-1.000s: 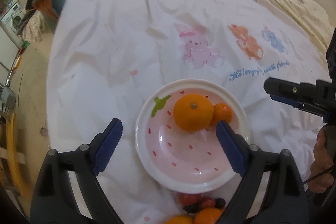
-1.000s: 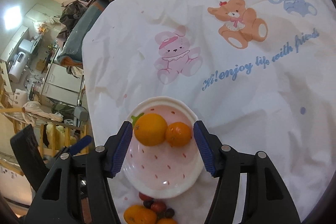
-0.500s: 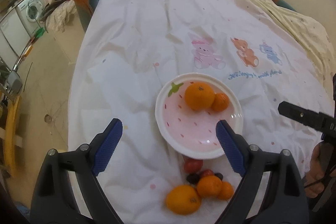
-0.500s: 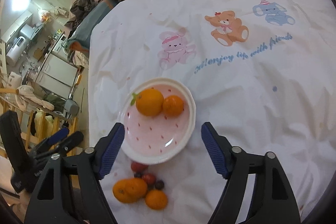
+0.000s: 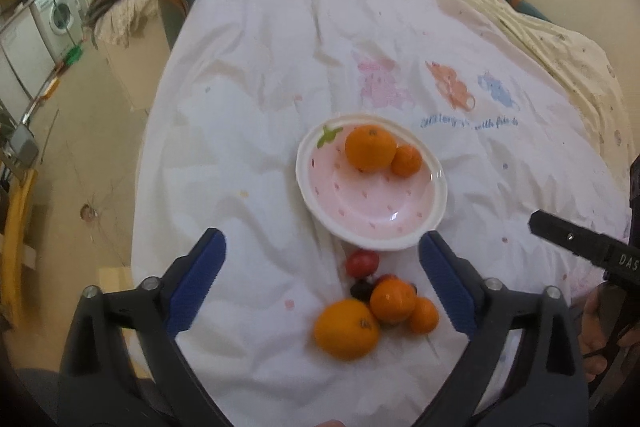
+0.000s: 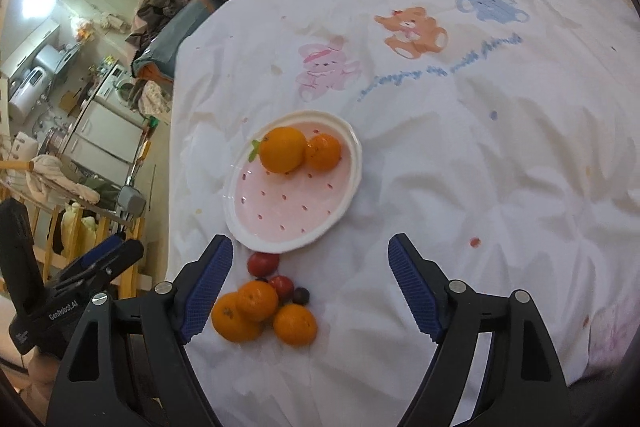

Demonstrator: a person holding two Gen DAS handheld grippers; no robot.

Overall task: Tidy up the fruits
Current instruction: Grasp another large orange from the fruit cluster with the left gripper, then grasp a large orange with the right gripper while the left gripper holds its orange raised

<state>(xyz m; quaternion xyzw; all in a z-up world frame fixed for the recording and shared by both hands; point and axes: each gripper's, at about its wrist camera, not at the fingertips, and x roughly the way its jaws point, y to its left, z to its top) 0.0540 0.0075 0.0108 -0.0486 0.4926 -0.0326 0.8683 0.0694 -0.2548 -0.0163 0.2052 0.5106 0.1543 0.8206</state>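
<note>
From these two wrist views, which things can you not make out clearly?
- Dark small fruit in the loose pile: left view mostly hides it behind an orange; its kind is too small to tell.
- Blue writing on the sheet: blurred in both views.
- Right tool in the left view: only one finger shows, the rest is cut by the edge.
- Left tool's handle: cut by the bottom edge.
</note>
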